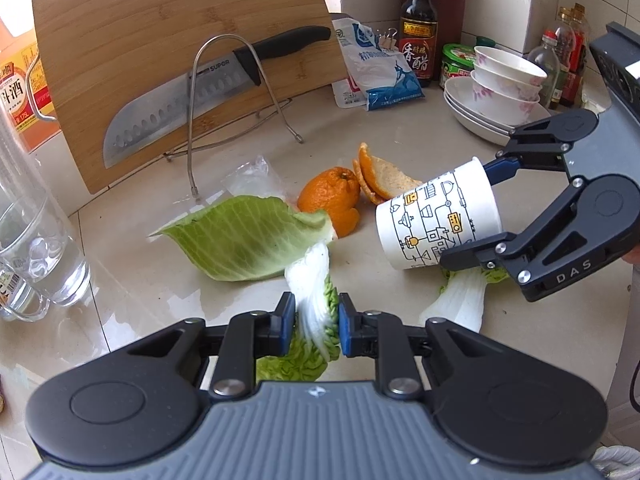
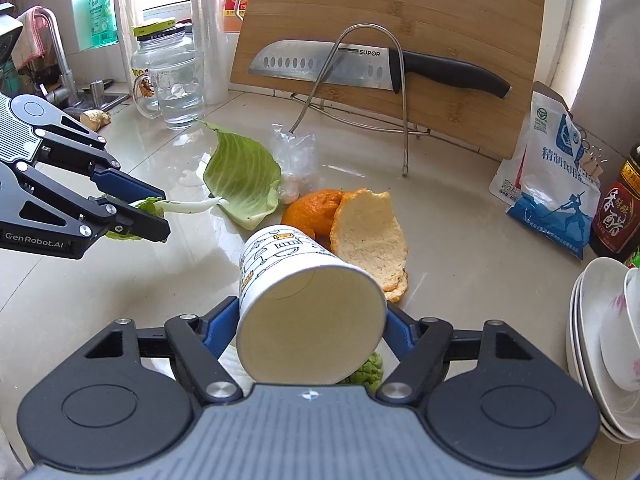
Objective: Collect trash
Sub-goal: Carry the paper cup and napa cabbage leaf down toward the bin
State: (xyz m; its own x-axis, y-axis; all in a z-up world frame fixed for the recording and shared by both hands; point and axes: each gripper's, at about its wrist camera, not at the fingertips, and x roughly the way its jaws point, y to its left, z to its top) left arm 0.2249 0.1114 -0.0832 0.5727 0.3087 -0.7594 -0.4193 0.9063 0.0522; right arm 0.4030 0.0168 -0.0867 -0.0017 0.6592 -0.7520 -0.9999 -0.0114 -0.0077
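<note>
My left gripper (image 1: pixel 317 322) is shut on a napa cabbage leaf (image 1: pixel 316 304) with a white stalk, held just above the counter; it shows in the right wrist view (image 2: pixel 160 210) too. My right gripper (image 2: pixel 312 330) is shut on a white printed paper cup (image 2: pixel 296 300), tilted on its side with its open mouth toward the camera; the cup also shows in the left wrist view (image 1: pixel 436 220). A flat green cabbage leaf (image 1: pixel 248 236), orange peels (image 1: pixel 340 196) and crumpled clear plastic (image 1: pixel 252 176) lie on the counter between them. Another cabbage piece (image 1: pixel 460 300) lies under the cup.
A bamboo cutting board (image 1: pixel 168 40) with a knife (image 1: pixel 200 100) leans in a wire rack at the back. A glass mug (image 1: pixel 36 248) stands left. A salt bag (image 1: pixel 376 64), vinegar bottle (image 1: pixel 418 28) and stacked bowls (image 1: pixel 504 84) stand right. A sink (image 2: pixel 92 100) is far left.
</note>
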